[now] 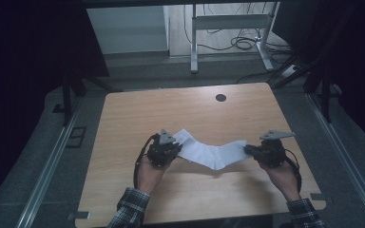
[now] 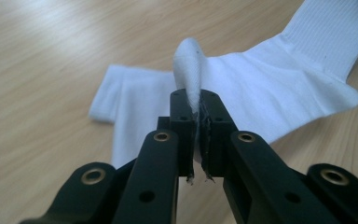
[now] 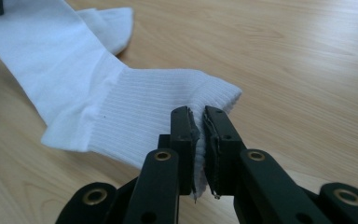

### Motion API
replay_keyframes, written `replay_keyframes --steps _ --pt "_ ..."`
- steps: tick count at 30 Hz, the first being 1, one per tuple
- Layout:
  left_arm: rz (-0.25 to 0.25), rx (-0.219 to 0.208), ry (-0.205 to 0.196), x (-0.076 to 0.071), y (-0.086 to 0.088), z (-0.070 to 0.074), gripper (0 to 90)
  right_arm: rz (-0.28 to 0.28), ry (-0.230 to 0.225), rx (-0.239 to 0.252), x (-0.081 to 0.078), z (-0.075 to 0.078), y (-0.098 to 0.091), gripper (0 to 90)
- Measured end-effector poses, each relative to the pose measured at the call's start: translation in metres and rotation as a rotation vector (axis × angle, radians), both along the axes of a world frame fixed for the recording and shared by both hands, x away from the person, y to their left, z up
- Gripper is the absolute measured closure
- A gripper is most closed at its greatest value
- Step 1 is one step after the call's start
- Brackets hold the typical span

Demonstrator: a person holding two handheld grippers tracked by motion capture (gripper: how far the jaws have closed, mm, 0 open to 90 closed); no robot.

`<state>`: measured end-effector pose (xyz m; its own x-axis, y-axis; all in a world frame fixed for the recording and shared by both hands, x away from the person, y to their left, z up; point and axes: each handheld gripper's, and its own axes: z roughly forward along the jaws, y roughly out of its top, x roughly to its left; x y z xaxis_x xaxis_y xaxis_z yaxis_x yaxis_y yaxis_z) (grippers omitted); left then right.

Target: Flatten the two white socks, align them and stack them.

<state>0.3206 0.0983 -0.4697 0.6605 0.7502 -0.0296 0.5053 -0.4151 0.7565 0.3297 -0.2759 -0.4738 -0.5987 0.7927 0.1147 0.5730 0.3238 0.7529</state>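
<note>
The left tool (image 2: 196, 126) is clenched on a pinched fold of the white sock (image 2: 261, 93); the right tool (image 3: 199, 135) grips its ribbed cuff. From the high view, the sock (image 1: 212, 153) sags between both tools above the wooden surface (image 1: 180, 114), with bare wood all around and the edges well away.

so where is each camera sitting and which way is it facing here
High view: fixed above the person's side, looking forward and down on the wooden table; both forearms, the left gripper and right gripper show.
Left gripper view: rides that gripper, looking along its jaws, shut on a pinched fold of the white sock.
Right gripper view: rides that gripper, jaws shut on the sock's ribbed cuff.
All three share the sock and table.
</note>
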Motion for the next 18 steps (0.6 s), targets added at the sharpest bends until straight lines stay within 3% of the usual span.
replay_keyframes --steps 6,11,15,18 --pt "0.038 -0.006 0.003 -0.03 0.031 -0.006 84.7 0.07 0.021 -0.037 -0.003 -0.006 0.028 81.2" --pt "0.056 0.024 0.0 -0.052 0.046 -0.015 84.7 0.127 0.025 -0.064 -0.009 -0.01 0.05 81.0" --pt "0.067 0.024 0.034 -0.057 0.052 -0.032 84.7 0.145 0.052 -0.118 -0.008 -0.02 0.058 80.7" --pt "0.063 0.033 0.059 -0.056 0.052 -0.04 84.7 0.142 0.081 -0.128 -0.006 -0.027 0.059 80.6"
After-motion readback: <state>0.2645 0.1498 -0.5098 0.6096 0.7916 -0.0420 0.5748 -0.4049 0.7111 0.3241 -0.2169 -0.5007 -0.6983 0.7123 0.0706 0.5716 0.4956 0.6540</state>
